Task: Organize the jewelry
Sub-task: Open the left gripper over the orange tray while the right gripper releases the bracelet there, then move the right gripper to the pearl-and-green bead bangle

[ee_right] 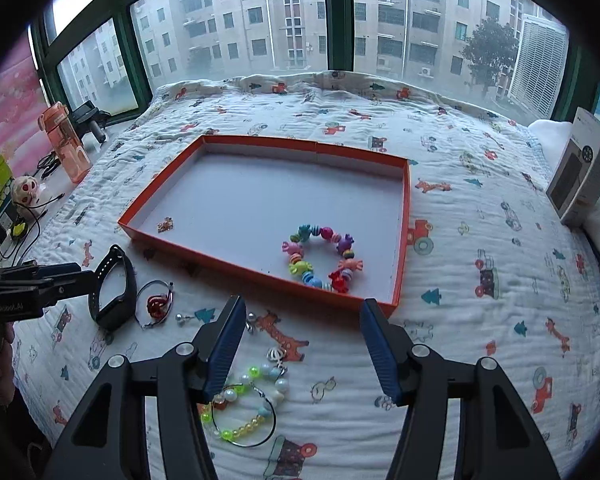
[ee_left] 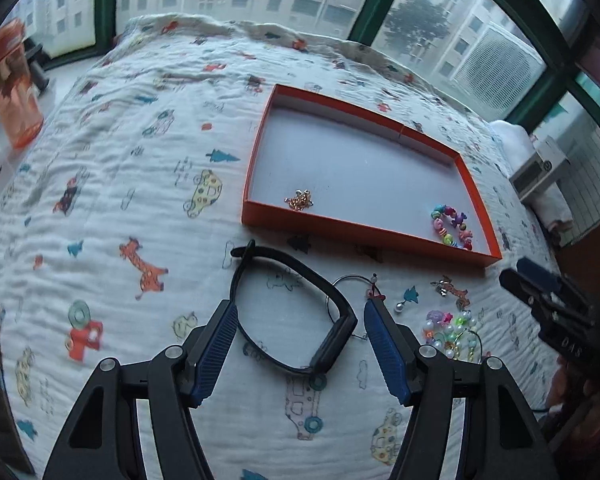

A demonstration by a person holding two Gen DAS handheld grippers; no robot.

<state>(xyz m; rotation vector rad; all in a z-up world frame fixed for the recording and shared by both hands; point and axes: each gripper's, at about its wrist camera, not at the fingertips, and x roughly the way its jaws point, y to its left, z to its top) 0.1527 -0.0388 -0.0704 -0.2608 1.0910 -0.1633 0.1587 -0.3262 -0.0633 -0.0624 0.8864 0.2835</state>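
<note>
Jewelry lies scattered on a bed covered by a white quilt (ee_right: 480, 216) printed with cartoon cars and giraffes, and an orange tray (ee_right: 260, 276) with a pale floor serves as the landmark. Inside the tray, a bracelet of bright candy-shaped beads (ee_right: 324, 258) rests near the front right corner, and a small gold chain (ee_left: 299, 200) sits bunched at the front left corner.

Just in front of the tray, on the quilt, lies a black wristband (ee_left: 296, 312). The left gripper (ee_left: 300, 312) is spread open around it, blue pads on either side, neither touching the band. Beside the wristband is a thin wire hoop with a red charm (ee_right: 156, 304), then a small silver earring (ee_right: 182, 319).

The right gripper (ee_right: 302, 312) hovers in front of the tray's near wall, fingers wide apart and holding nothing. Below its left finger lies a beaded bracelet (ee_right: 246, 408) of green, yellow and pearl-white beads (partly hidden by that finger).

Beyond the tray's left side stands a pink water bottle (ee_right: 65, 142).
</note>
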